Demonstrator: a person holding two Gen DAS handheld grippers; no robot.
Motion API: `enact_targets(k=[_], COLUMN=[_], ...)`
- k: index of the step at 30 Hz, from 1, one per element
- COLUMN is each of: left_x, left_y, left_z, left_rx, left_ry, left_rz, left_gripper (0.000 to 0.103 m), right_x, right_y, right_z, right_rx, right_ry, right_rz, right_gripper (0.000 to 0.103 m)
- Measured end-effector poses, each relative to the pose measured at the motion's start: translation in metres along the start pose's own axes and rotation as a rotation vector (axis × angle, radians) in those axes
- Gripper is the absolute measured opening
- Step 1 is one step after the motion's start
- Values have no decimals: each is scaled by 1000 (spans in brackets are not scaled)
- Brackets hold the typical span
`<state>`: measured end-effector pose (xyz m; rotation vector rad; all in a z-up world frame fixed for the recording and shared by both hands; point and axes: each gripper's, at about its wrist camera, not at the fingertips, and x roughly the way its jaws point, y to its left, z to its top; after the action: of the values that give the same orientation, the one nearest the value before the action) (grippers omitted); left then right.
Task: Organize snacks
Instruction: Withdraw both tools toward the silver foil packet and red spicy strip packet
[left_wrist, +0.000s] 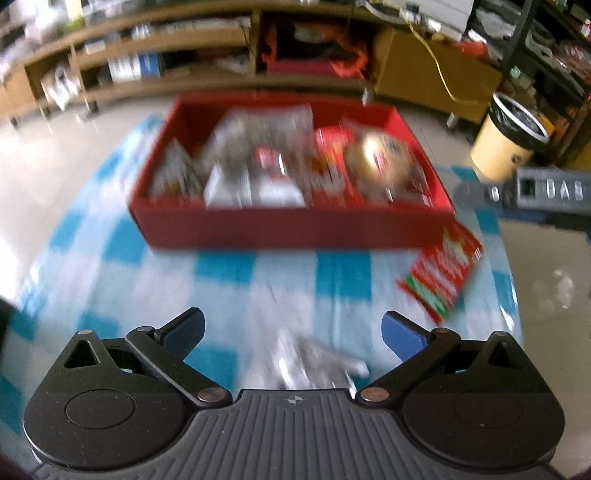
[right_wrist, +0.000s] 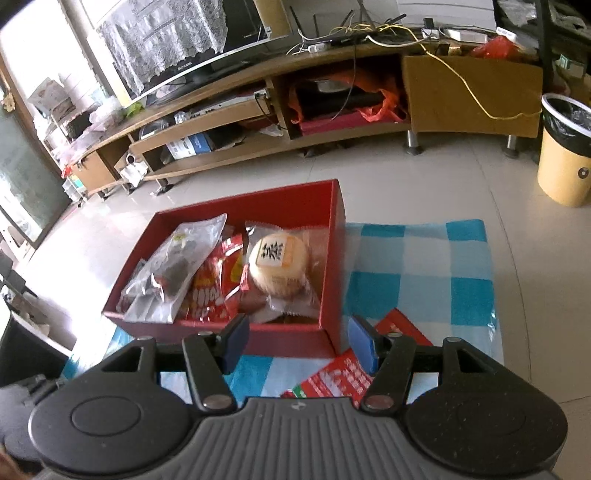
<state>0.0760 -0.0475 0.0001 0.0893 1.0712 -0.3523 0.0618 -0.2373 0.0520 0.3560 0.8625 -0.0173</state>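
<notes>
2 snack packets left on the checked cloth, the red box nearly full.

The red box (right_wrist: 258, 332) holds a clear packet, a red packet and a wrapped round pastry (right_wrist: 277, 266). Both grippers are spread wide and hold nothing: the left gripper (left_wrist: 293, 332) hangs over a silvery packet (left_wrist: 314, 363) lying on the blue-and-white cloth (left_wrist: 221, 266), blurred in that view, and the right gripper (right_wrist: 297, 339) hovers above a red sachet (right_wrist: 338, 380) just beside the box's near right corner. Both packets look light, thin and floppy, with slick film that could slide between the pads, so I judge a pinch across a crimped edge or the flat middle safest. The pastry looks soft and crushable, so anything added should land beside it.
</notes>
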Motion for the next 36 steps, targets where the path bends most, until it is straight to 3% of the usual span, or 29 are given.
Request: enact_targets(k=[7, 10, 14, 18, 23, 30, 32, 36], left_x=[4, 18, 36, 50, 58, 53, 45, 32], left_y=[11, 11, 8, 5, -6, 21, 32, 50], left_z=[-28, -30, -30, -27, -17, -20, -23, -36], left_rx=[-160, -236, -334, -413, -346, -303, -303, -413], left_ry=[134, 184, 207, 196, 155, 145, 143, 168], left_rz=[-170, -192, -138, -37, 211, 391, 401, 270], left_gripper=[103, 103, 103, 103, 101, 100, 100, 101], right_x=[-5, -9, -14, -20, -29, -37, -39, -40], right_y=[-4, -6, -6, -9, -15, -23, -23, -22], right_z=[-4, -1, 1, 2, 5, 5, 6, 6], right_rx=[-11, -10, -10, -10, 2, 27, 34, 33], right_ry=[7, -4, -15, -26, -43, -54, -54, -56], right_rz=[9, 25, 47, 66, 85, 95, 100, 103], right_gripper=[60, 60, 61, 64, 64, 65, 65, 66])
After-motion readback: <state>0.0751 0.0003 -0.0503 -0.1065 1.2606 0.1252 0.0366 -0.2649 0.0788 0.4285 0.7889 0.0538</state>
